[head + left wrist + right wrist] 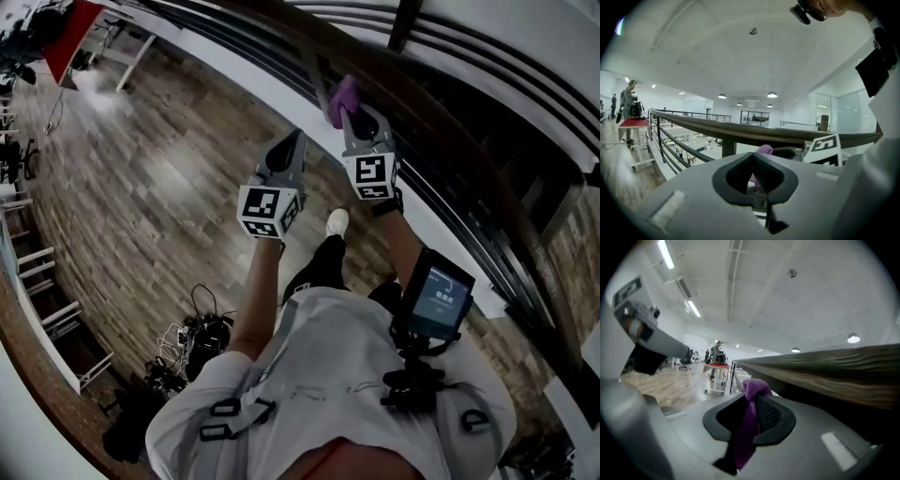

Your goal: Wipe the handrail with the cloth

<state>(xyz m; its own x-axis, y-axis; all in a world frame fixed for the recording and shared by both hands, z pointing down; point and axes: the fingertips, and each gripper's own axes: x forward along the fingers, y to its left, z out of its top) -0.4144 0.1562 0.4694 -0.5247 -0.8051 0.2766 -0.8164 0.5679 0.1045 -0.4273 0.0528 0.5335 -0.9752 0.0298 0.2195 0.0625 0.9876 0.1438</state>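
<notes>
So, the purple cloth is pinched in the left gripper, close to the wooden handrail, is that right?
No: the purple cloth is pinched in the right gripper, not the left gripper, as the right gripper view shows; it is close to the wooden handrail.

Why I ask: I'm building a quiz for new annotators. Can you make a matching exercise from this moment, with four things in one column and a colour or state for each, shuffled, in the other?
Things:
1. cloth
2. handrail
3. left gripper
4. right gripper

Colour or state:
A. jaws together, nothing between them
B. brown wood grain
C. purple
D. jaws clamped on fabric

Pairs: 1-C, 2-B, 3-A, 4-D
</notes>
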